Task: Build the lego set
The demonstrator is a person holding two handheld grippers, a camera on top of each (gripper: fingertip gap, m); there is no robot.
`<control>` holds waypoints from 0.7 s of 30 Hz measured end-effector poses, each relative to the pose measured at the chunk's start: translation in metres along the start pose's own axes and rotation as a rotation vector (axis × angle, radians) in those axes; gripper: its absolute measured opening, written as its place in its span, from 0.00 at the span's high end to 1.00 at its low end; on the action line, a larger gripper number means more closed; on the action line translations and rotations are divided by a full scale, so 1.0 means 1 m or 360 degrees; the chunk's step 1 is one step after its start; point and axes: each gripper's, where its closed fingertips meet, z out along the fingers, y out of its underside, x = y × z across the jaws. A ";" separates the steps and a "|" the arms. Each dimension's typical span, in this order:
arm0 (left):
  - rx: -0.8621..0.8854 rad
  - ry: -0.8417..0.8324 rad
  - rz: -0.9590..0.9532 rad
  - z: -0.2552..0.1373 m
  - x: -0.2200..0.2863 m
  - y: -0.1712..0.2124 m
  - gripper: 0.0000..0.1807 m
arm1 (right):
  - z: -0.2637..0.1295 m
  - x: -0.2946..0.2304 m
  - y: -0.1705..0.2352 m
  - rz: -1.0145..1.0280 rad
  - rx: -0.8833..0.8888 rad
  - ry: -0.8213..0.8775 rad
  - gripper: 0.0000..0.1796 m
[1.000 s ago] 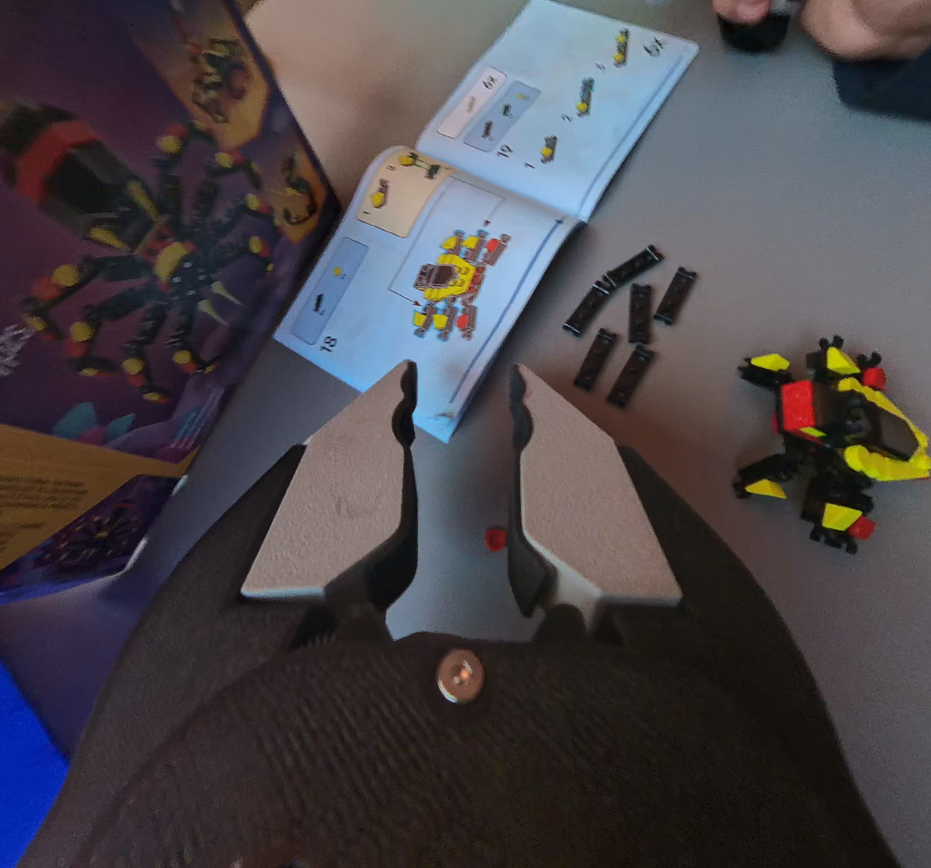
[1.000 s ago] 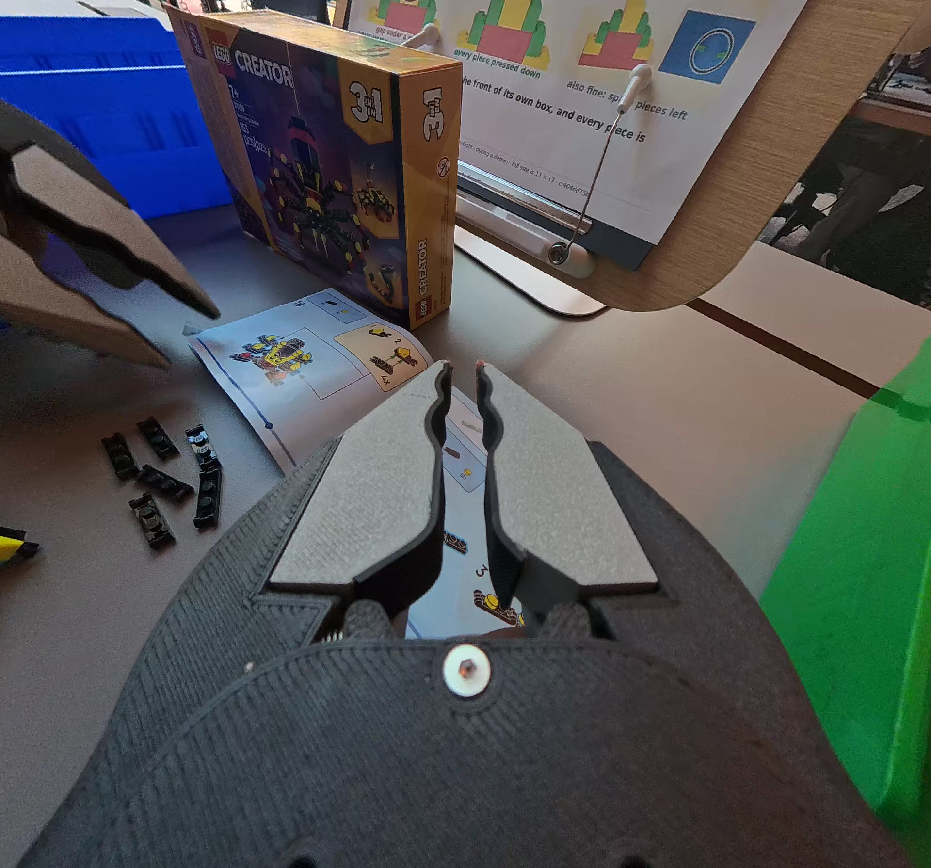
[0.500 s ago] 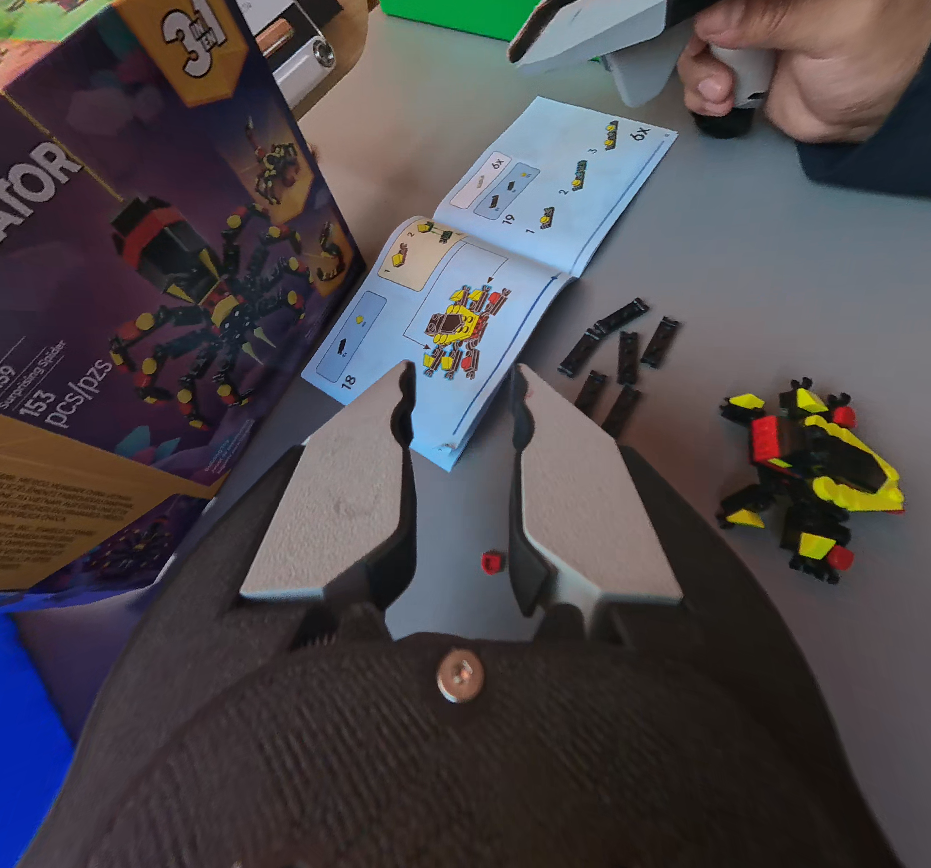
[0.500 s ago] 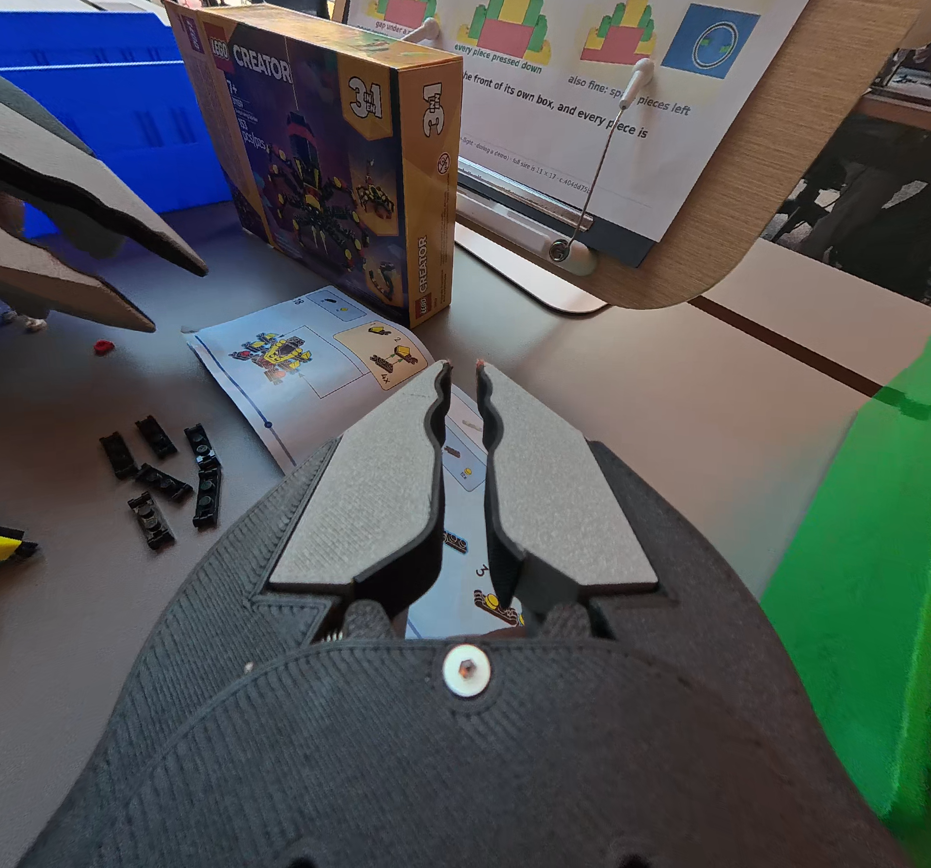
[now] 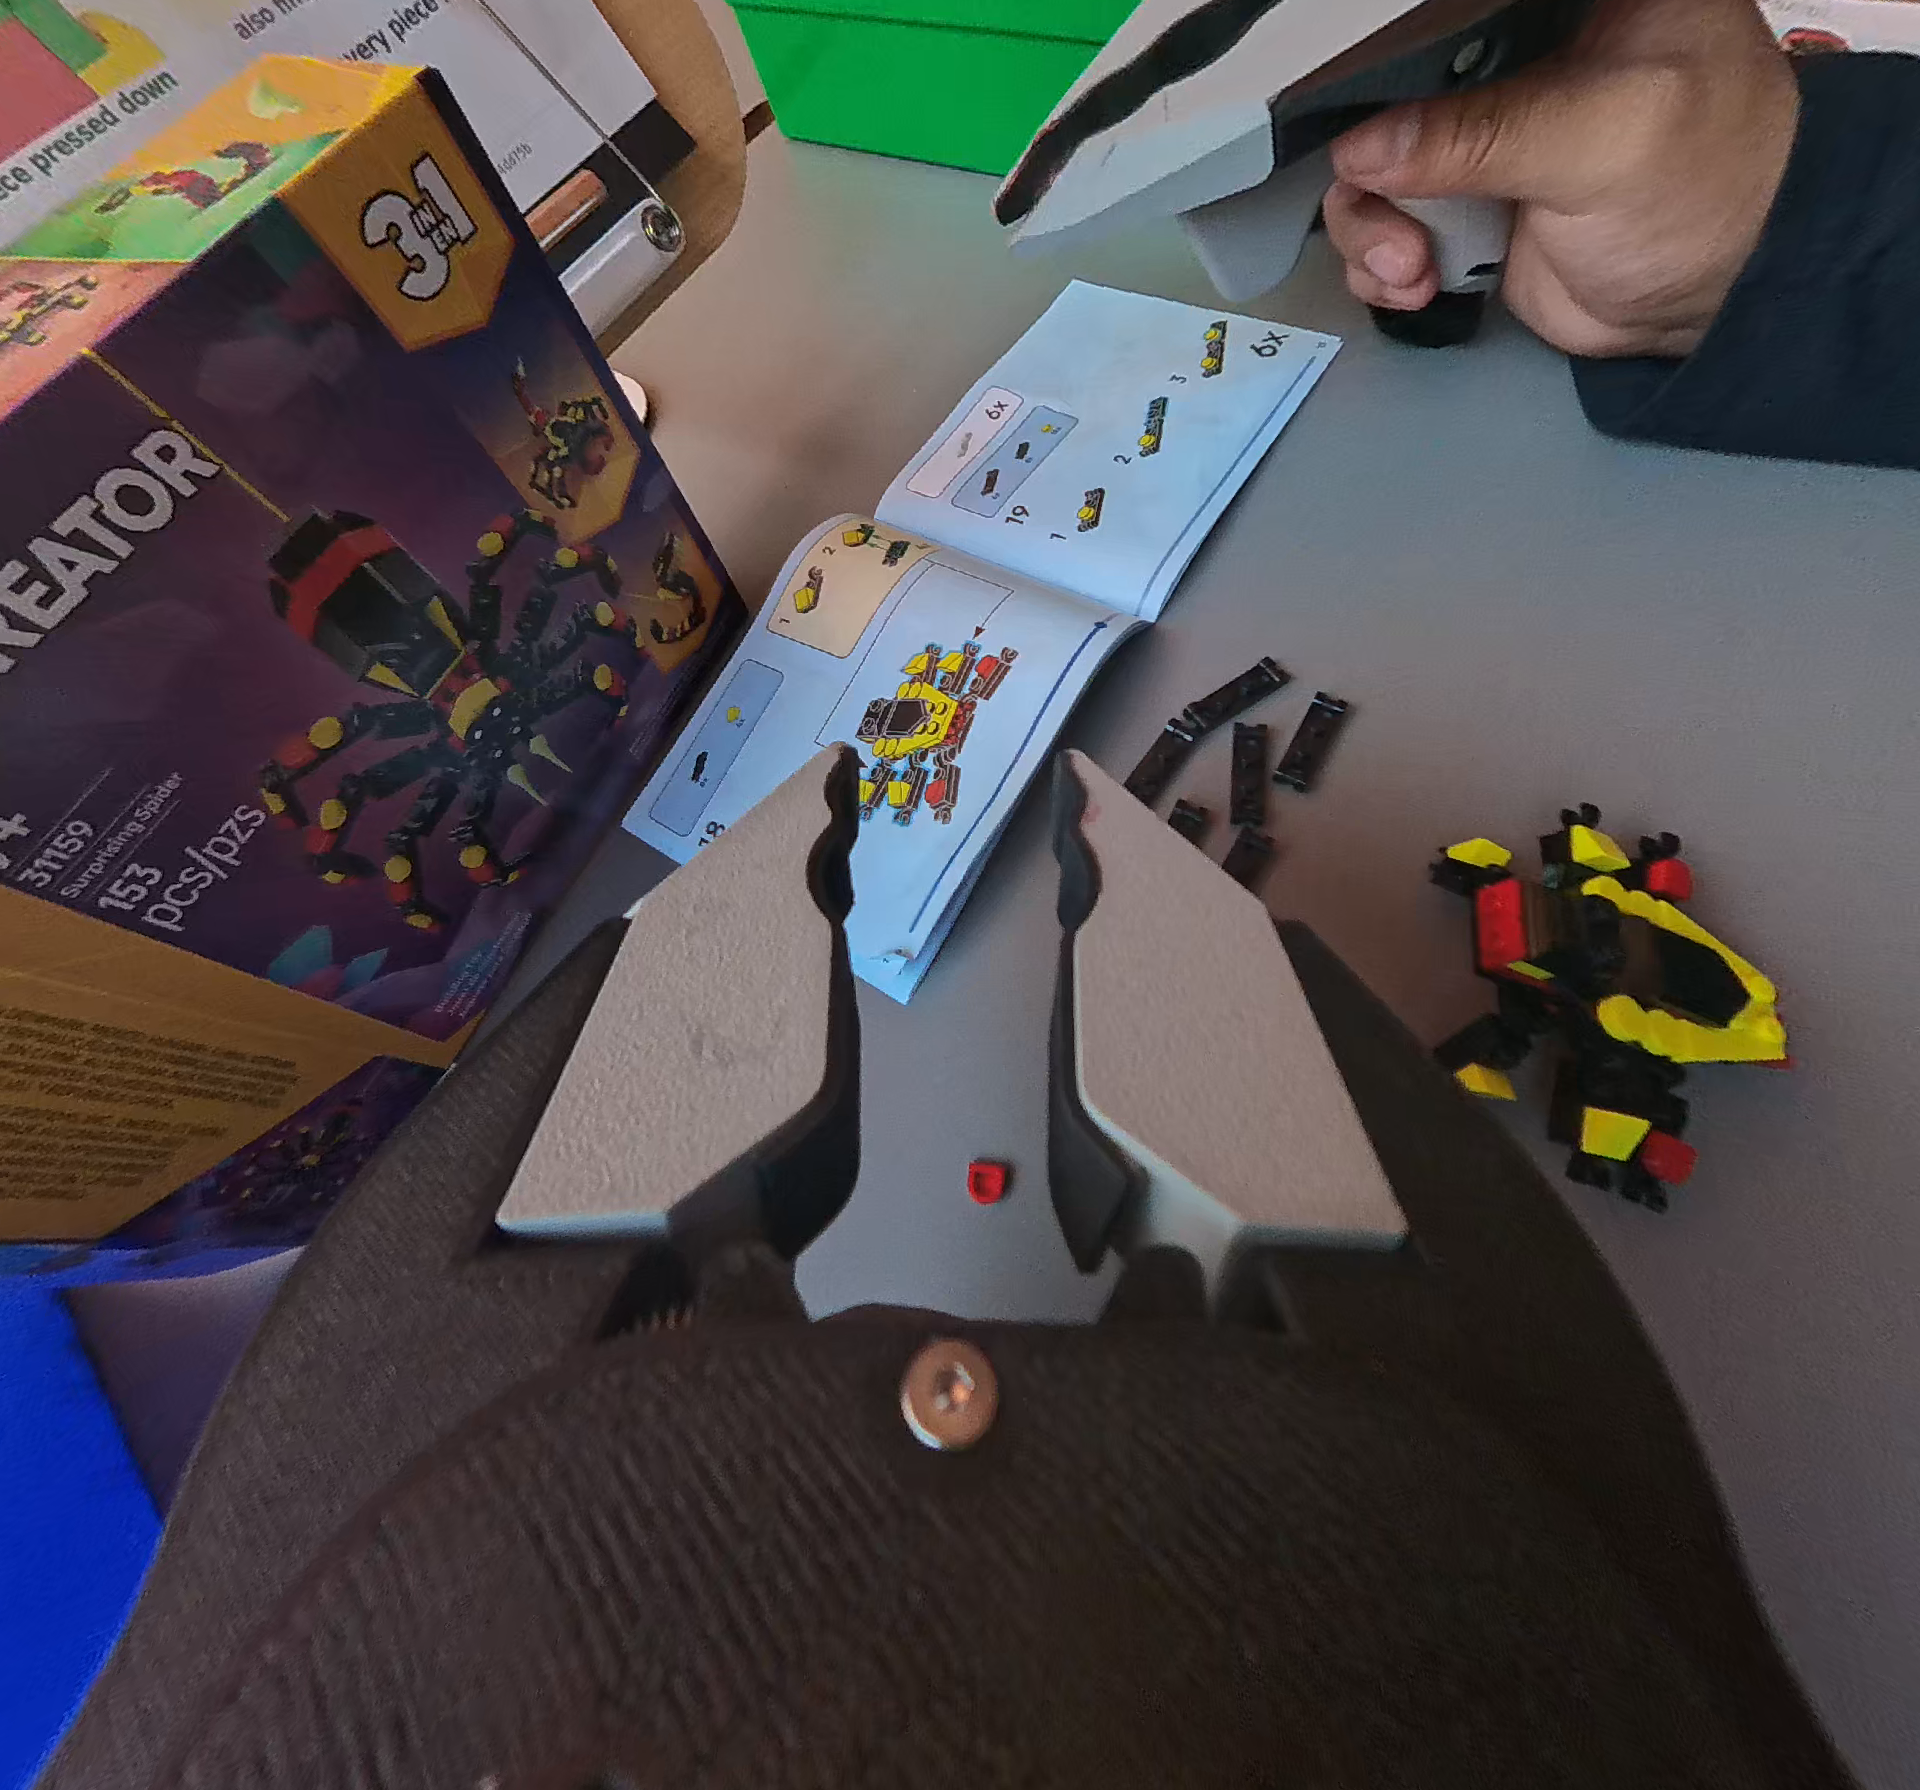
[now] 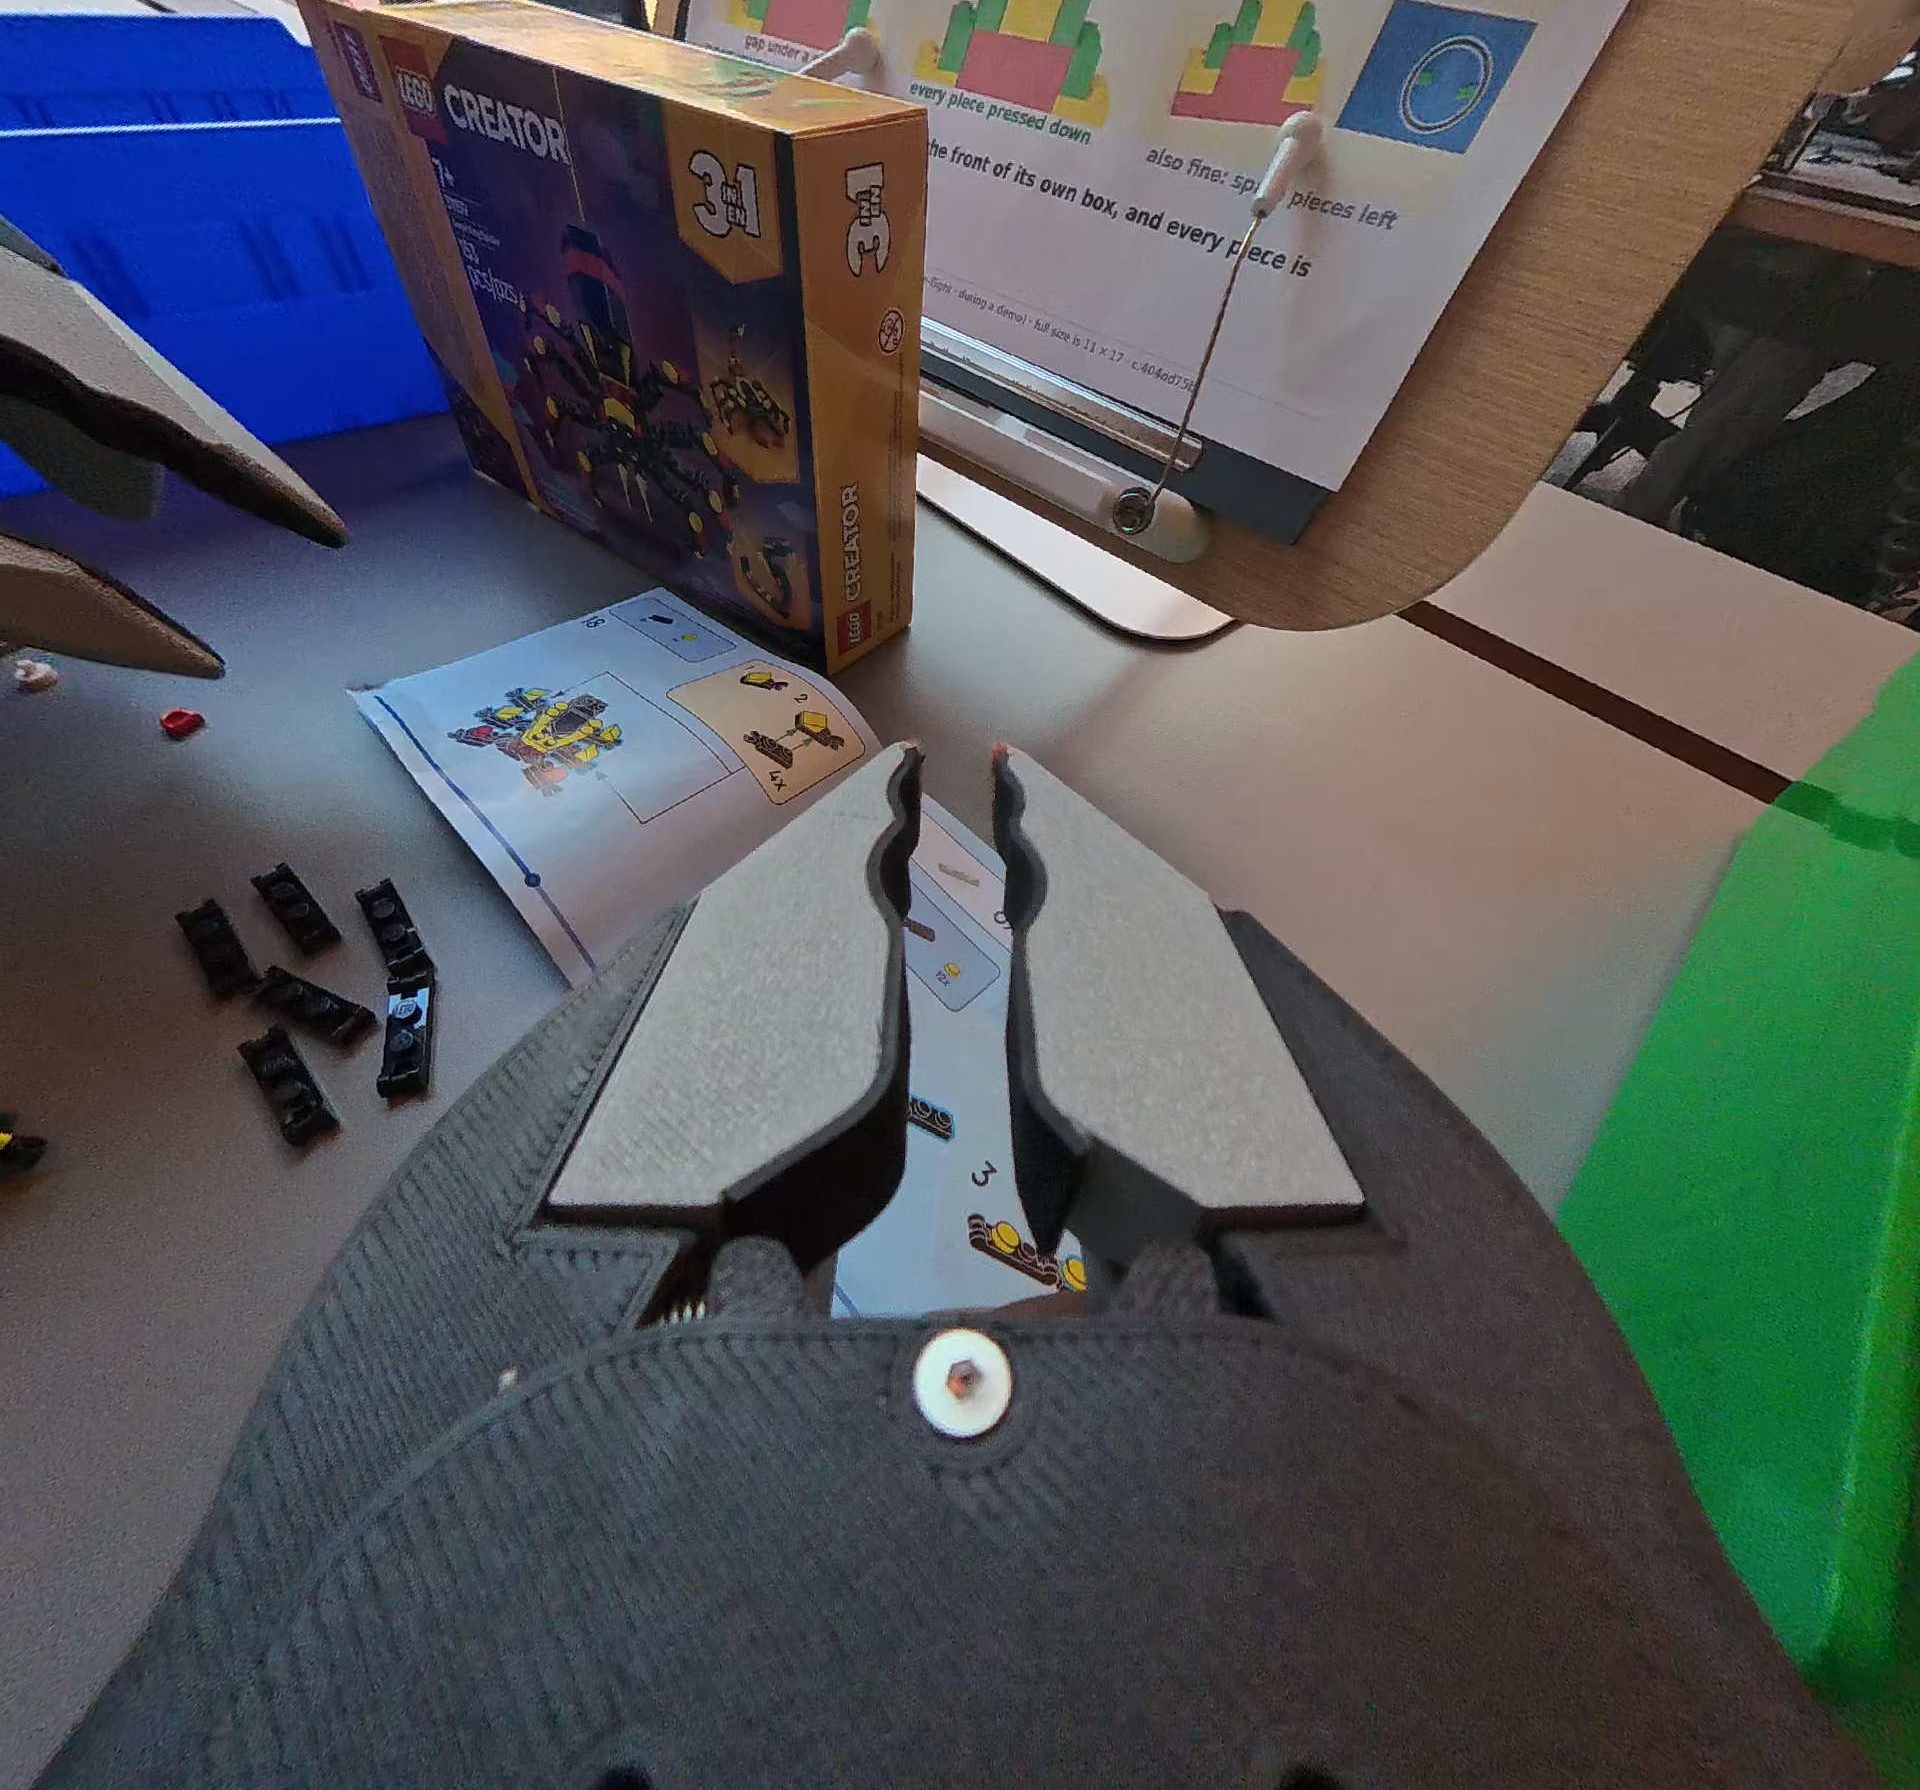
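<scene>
My left gripper (image 5: 956,774) is open and empty, held above the grey table; a small red piece (image 5: 987,1181) lies on the table below the gap between its fingers. A partly built black, yellow and red model (image 5: 1600,992) lies to its right. Several black plates (image 5: 1236,753) lie beside the open instruction booklet (image 5: 987,618). My right gripper (image 6: 956,753) hovers over the booklet (image 6: 623,753), its jaws a narrow gap apart and empty. In the right wrist view the left gripper (image 6: 281,602) is above the red piece (image 6: 182,722), with the plates (image 6: 312,1002) nearby.
The set's box (image 5: 312,597) stands upright on the left, behind the booklet. A wooden stand with an instruction sheet (image 6: 1558,338) is behind it. A green bin (image 6: 1766,1221) is on the right and a blue bin (image 6: 208,234) at the back left. A hand (image 5: 1621,182) holds the right gripper. The grippers' ends are close to 15 cm from one another.
My left gripper has drawn back and tilted up, so more of the box, the green bin and the right gripper show. The red piece stays on the table. The right gripper has barely moved.
</scene>
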 end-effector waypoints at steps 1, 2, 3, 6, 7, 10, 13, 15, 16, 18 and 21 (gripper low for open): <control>0.0008 0.0001 -0.0004 -0.001 0.000 -0.001 0.81 | 0.000 0.000 0.000 0.0000 -0.0004 -0.0001 0.94; 0.0019 0.0001 -0.0010 -0.001 0.000 -0.002 0.81 | 0.000 0.000 0.001 -0.0001 -0.0007 -0.0004 0.94; 0.0031 0.0000 -0.0013 -0.002 -0.001 -0.003 0.81 | 0.001 -0.001 0.001 -0.0001 -0.0009 -0.0007 0.93; 0.0047 -0.0007 -0.0009 -0.004 -0.002 -0.005 0.81 | 0.001 -0.002 0.001 0.0003 -0.0013 -0.0029 0.92; 0.0041 0.0002 -0.0017 -0.005 0.000 -0.006 0.80 | 0.002 -0.003 0.002 0.0009 -0.0026 -0.0046 0.92; 0.0038 0.0126 -0.0084 -0.015 0.016 -0.015 0.66 | 0.006 -0.004 0.007 0.0015 -0.0085 -0.0072 0.89; 0.0223 0.0033 -0.0043 -0.035 0.012 -0.040 0.66 | 0.007 -0.006 0.008 -0.0043 -0.0100 -0.0051 0.88; 0.0283 -0.0049 -0.0024 -0.051 0.000 -0.052 0.67 | 0.007 -0.006 0.008 -0.0078 -0.0101 -0.0027 0.87; 0.0269 -0.0036 -0.0040 -0.061 -0.003 -0.057 0.68 | 0.007 -0.006 0.008 -0.0094 -0.0100 -0.0013 0.86; 0.0281 -0.0087 -0.0096 -0.088 -0.024 -0.070 0.73 | 0.006 -0.006 0.007 -0.0123 -0.0094 0.0012 0.85; 0.0290 -0.0296 -0.0157 -0.135 -0.084 -0.077 0.75 | 0.007 -0.007 0.008 -0.0158 -0.0110 0.0032 0.86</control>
